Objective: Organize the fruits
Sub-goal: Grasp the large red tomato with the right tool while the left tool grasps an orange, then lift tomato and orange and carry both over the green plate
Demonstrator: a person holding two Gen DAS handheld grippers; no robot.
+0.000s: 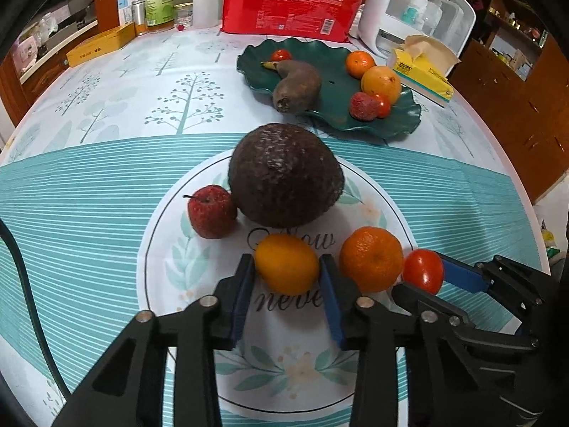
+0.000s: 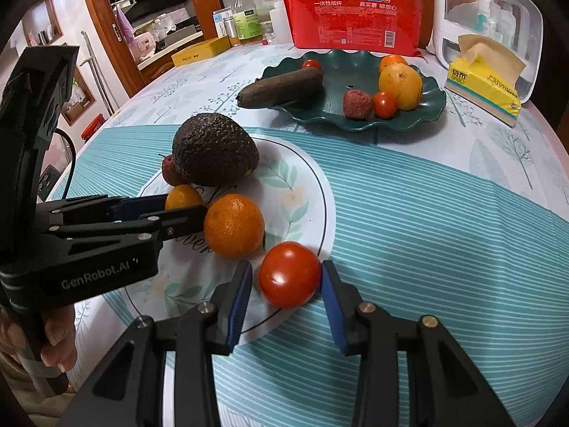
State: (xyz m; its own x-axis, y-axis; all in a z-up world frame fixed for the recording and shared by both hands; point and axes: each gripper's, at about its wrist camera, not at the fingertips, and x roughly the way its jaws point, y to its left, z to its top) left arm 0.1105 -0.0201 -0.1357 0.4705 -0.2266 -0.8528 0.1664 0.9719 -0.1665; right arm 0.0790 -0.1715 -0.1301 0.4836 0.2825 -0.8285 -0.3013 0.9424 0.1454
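A white leaf-print plate (image 1: 199,274) (image 2: 298,192) holds a dark avocado (image 1: 284,174) (image 2: 213,149), a red bumpy fruit (image 1: 212,211) (image 2: 170,171), a mandarin (image 1: 371,259) (image 2: 234,226) and a small yellow-orange fruit (image 1: 286,263) (image 2: 183,195). My left gripper (image 1: 288,272) (image 2: 185,203) is shut on that small fruit, a pad on each side. At the plate's right rim sits a red tomato (image 2: 290,274) (image 1: 423,275), and my right gripper (image 2: 287,277) (image 1: 426,281) is shut on it. Both fruits rest low on the plate.
Behind, a green wavy plate (image 1: 334,74) (image 2: 338,71) carries a dark long fruit, oranges, small tomatoes and a red fruit. A yellow tissue box (image 2: 483,82), a red package (image 1: 291,3), a white appliance, bottles and a yellow box line the far edge. The table's edge curves at right.
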